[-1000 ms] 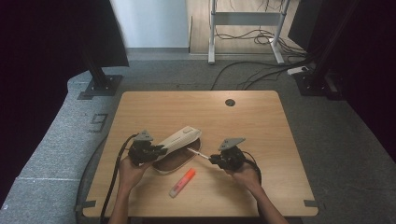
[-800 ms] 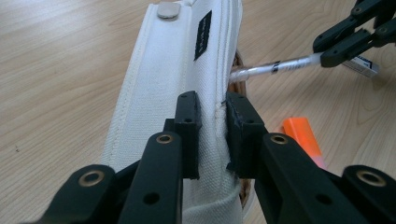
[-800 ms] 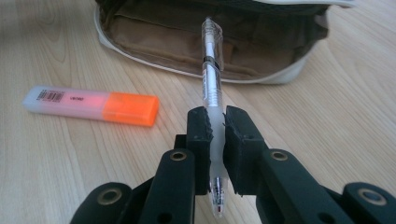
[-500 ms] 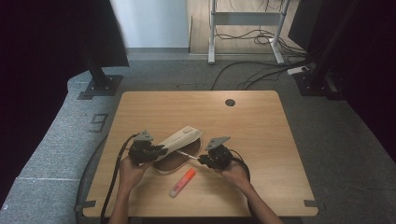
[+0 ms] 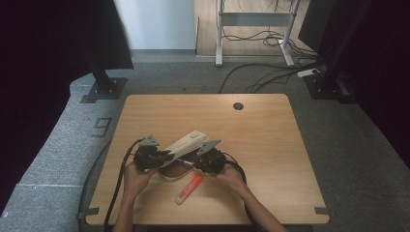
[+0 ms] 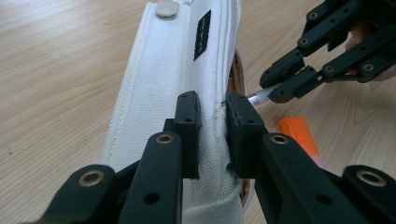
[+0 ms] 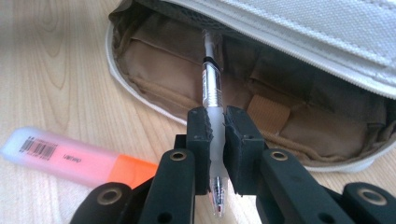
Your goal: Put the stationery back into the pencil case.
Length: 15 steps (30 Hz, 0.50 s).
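A white pencil case (image 5: 186, 142) with a brown lining lies at the table's front left, its lid raised. My left gripper (image 6: 214, 121) is shut on the edge of the white lid (image 6: 177, 60). My right gripper (image 7: 218, 140) is shut on a clear pen (image 7: 211, 84), whose far end reaches into the open case (image 7: 280, 116). In the left gripper view the right gripper (image 6: 275, 91) and the pen (image 6: 259, 96) come in beside the lid. In the high view the left gripper (image 5: 162, 157) and right gripper (image 5: 198, 163) flank the case. An orange highlighter (image 5: 189, 188) lies on the table in front.
The wooden table (image 5: 270, 145) has a round cable hole (image 5: 238, 106) at the back. Each gripper trails a black cable toward the front edge. On the floor behind are a monitor stand (image 5: 104, 89), a desk frame (image 5: 251, 19) and loose cables.
My right gripper has carried the pen leftwards to the case, and the pen's far end is now inside the opening. The left gripper still holds the lid up.
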Tool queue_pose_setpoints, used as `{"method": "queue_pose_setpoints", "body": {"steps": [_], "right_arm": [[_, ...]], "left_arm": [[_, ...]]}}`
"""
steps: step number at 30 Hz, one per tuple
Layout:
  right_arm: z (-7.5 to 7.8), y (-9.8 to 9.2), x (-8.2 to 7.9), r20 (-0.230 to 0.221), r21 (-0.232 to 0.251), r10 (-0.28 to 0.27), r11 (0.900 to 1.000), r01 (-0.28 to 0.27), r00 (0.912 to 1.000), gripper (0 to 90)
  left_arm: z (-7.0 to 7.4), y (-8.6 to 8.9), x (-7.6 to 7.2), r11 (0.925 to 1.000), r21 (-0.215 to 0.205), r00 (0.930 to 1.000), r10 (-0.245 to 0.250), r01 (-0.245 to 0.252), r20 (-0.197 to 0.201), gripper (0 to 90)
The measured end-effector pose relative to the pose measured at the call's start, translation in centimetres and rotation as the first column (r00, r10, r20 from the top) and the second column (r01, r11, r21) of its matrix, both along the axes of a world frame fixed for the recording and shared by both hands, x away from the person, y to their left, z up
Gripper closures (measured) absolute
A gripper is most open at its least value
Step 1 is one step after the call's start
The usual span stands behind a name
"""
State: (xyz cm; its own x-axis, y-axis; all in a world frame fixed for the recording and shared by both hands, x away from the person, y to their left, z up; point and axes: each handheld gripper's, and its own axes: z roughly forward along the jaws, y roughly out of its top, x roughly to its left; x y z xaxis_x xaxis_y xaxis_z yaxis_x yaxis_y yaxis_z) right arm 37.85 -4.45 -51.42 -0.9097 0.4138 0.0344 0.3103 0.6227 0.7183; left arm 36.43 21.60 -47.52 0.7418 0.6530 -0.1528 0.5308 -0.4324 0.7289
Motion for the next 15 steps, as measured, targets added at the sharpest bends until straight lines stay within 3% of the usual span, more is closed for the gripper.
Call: {"method": "queue_pose_setpoints", "body": {"steps": [15], "right_arm": [[-0.1,0.1,1.5,0.032,-0.019,-0.030,0.999,0.031,0.9990,78.9]], "left_arm": [[-0.1,-0.1,0.1,1.0000,-0.003,0.9999,-0.008,0.008,-0.007,76.0]]}}
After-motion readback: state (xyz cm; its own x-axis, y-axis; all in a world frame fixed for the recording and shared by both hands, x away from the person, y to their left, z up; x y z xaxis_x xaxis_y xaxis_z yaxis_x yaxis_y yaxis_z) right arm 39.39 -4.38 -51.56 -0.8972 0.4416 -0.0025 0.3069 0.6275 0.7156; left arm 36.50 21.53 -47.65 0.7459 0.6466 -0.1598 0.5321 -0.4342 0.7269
